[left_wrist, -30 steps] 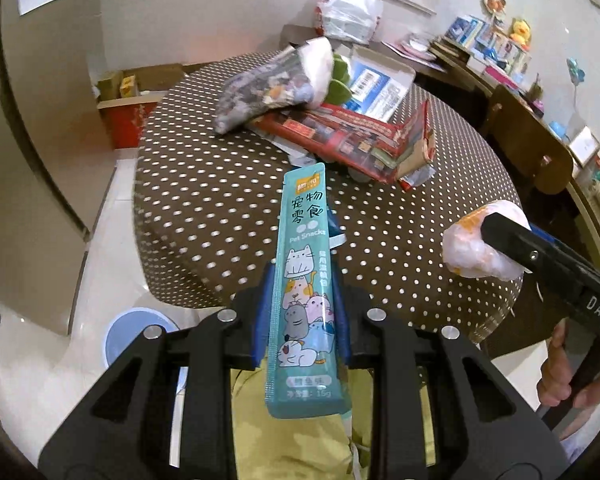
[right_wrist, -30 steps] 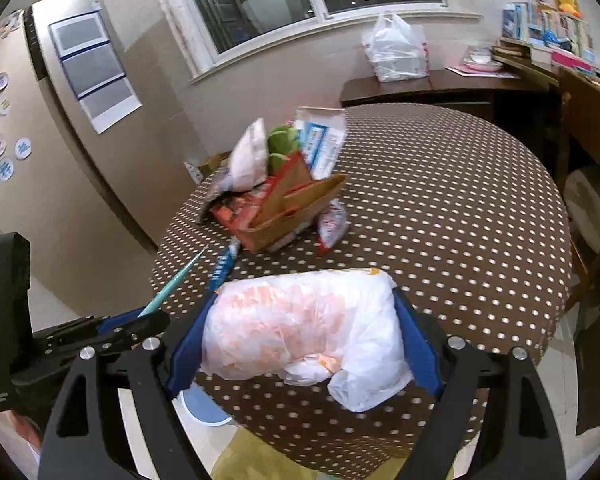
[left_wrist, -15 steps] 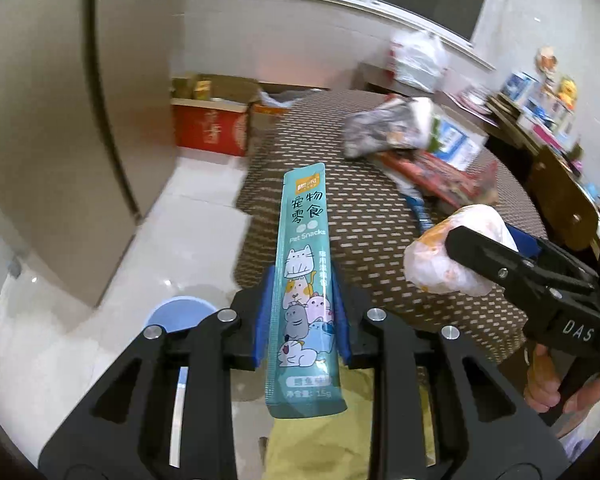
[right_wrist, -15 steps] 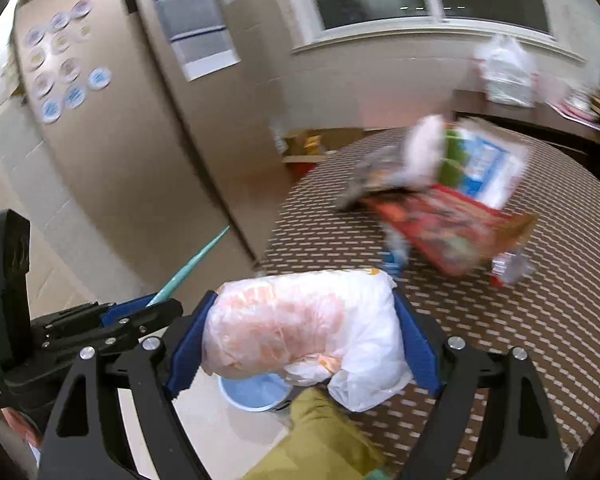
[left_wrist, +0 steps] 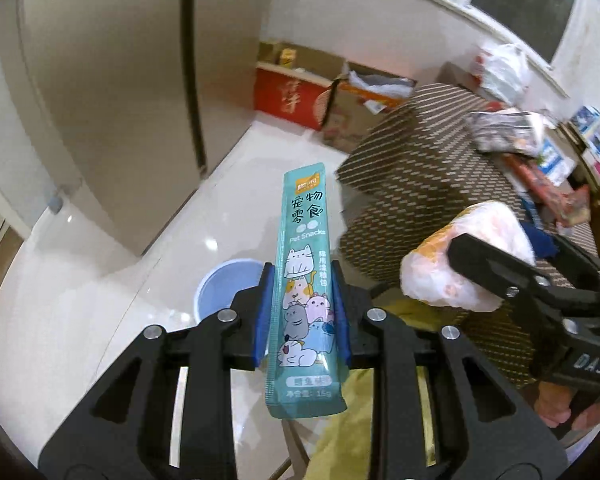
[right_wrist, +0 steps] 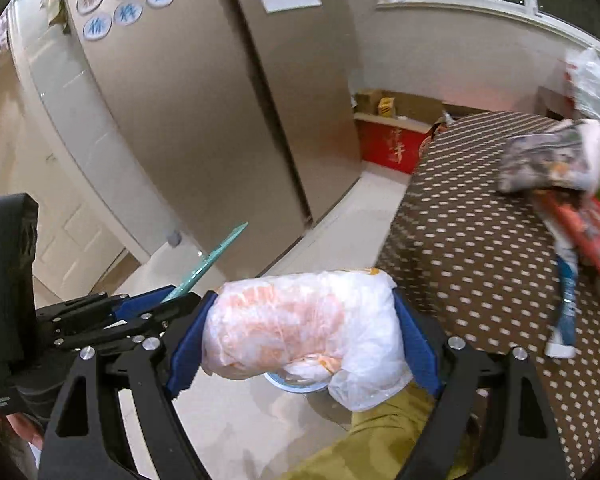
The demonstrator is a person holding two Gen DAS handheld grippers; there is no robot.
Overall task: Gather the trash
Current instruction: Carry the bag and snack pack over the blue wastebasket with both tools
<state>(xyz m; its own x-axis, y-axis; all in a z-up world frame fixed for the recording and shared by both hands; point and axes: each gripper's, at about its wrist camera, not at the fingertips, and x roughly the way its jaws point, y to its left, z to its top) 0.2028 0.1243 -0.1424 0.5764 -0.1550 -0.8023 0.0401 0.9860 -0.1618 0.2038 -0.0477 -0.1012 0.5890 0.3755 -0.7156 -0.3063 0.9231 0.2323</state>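
Teal snack sachet [left_wrist: 304, 280]: "Pet Snacks", "15g" (Chinese characters above). Right tool [left_wrist: 496, 276]: "DAS".

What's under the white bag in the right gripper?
Below the white bag, held in the right gripper, a sliver of the blue bin on the floor and a yellow-green trouser leg. The bag covers most of the bin; its contents can't be seen.

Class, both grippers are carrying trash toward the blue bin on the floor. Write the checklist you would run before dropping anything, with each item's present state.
1. Left gripper grips the teal sachet: ok.
2. Right gripper grips the white bag: ok.
3. Blue bin in view and open: ok.
4. Sachet directly above the bin: not ok, bin sits to the left in the left wrist view.
5. Bag above the bin: cannot tell, the bag hides most of it.
6. Table cleared: not ok, wrappers remain.
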